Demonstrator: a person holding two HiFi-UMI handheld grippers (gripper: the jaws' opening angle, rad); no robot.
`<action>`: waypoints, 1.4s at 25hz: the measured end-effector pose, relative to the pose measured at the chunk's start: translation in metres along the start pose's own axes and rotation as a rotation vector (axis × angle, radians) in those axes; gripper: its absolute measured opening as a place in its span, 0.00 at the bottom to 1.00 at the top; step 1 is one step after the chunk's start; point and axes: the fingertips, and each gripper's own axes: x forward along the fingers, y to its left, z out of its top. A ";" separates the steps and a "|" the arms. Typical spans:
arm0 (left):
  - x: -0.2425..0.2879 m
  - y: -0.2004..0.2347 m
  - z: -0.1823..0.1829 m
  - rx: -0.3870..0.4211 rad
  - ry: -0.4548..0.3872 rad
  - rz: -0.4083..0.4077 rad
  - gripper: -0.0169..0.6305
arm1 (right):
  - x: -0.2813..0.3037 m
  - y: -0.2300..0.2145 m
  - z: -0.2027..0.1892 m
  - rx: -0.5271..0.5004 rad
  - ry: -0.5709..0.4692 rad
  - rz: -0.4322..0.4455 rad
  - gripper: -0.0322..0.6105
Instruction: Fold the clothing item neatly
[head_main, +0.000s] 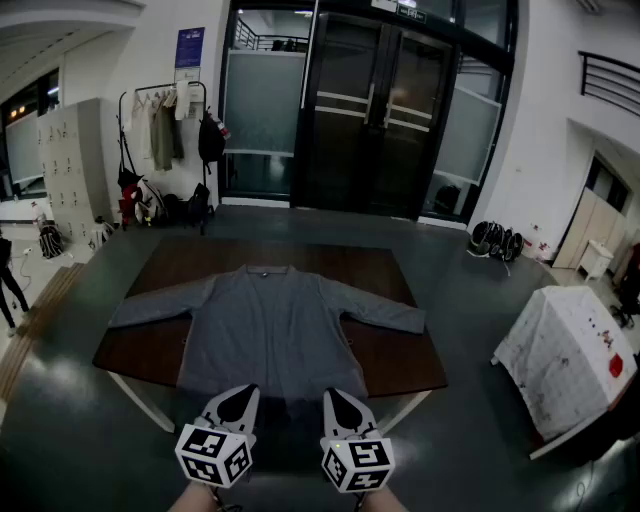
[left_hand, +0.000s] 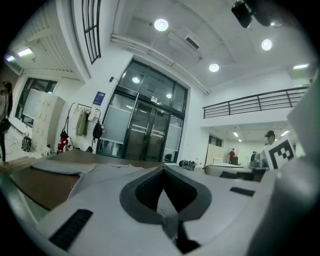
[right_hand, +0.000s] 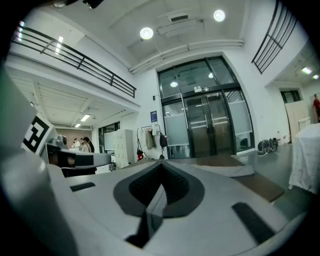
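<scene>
My left claw (head_main: 243, 396) and right claw (head_main: 334, 398) are both pressed together with nothing between the jaws. The left gripper view and the right gripper view each show only closed pads, with cloth lying beyond them. I hold the two side by side and level, pointing away from me, which I take as a ready stance before the first pinch rather than any grip.

Just ahead of the tips is the near hem (head_main: 285, 385) of the grey top (head_main: 270, 330), at the front edge of the counter (head_main: 405, 365). Whether my tips touch the hem I cannot tell.

The top lies flat, collar (head_main: 266, 270) on the far side, and both sleeves (head_main: 160, 303) are spread straight out. That layout makes sense for folding, since every edge is open to reach and nothing is bunched underneath. The top sits roughly centred, leaving bare wood on each side for turning the sleeves inward. I judge that no fold has been started yet.
</scene>
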 end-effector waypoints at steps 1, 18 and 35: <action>-0.001 -0.001 0.000 -0.004 -0.002 -0.006 0.04 | 0.000 0.001 -0.001 -0.006 0.001 0.000 0.03; -0.010 0.001 -0.012 -0.035 0.010 -0.019 0.04 | -0.005 0.010 -0.012 -0.014 0.011 0.017 0.03; -0.010 0.025 -0.017 -0.058 0.012 -0.062 0.04 | 0.009 0.026 -0.021 -0.002 0.001 -0.033 0.03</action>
